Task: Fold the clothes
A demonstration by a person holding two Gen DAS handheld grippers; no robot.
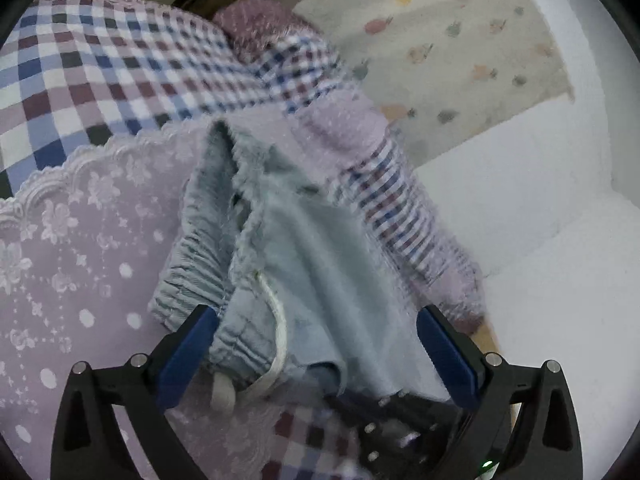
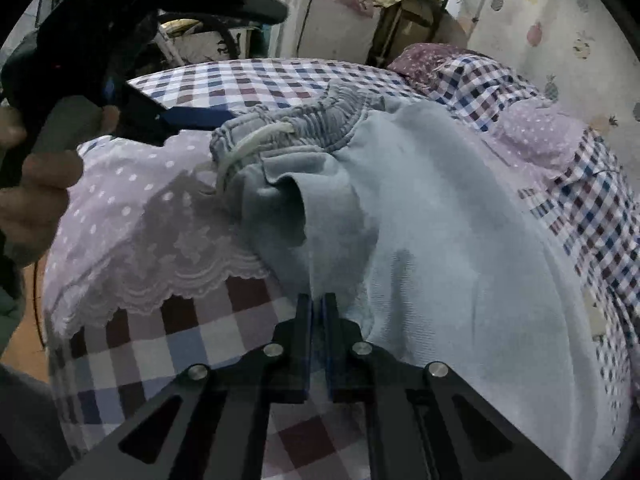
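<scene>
1. The light blue shorts (image 2: 440,216) lie crumpled on the bed, partly on the lilac lace cloth (image 2: 132,220) and partly on the checked bedspread (image 2: 256,80). The gathered waistband (image 2: 296,124) with its white drawstring (image 2: 244,148) is at the far end from my right hand.

2. My right claw (image 2: 317,308) is clenched, its two blue pads pressed nearly together on the near edge of the shorts; a thin fold of fabric seems pinched between them, though I cannot see how much.

3. My left claw (image 1: 316,344) is released, jaws spread wide on either side of the waistband and drawstring (image 1: 276,320), not gripping anything. From the right wrist view it shows at the upper left, one blue pad reaching toward the waistband.

4. The fabric looks soft, thin and light, so I judge it will sag and bunch wherever it is not held. It should not slip much between the pads, but one pinch point will let the rest droop and twist.

5. The best hold, I think, is on the waistband: the gathered elastic is thick and gives the pads something to bite. I would avoid catching the drawstring alone, since it could slide out.

6. With one claw on the waistband and the other on the hem, the shorts could be pulled flat before folding.
</scene>
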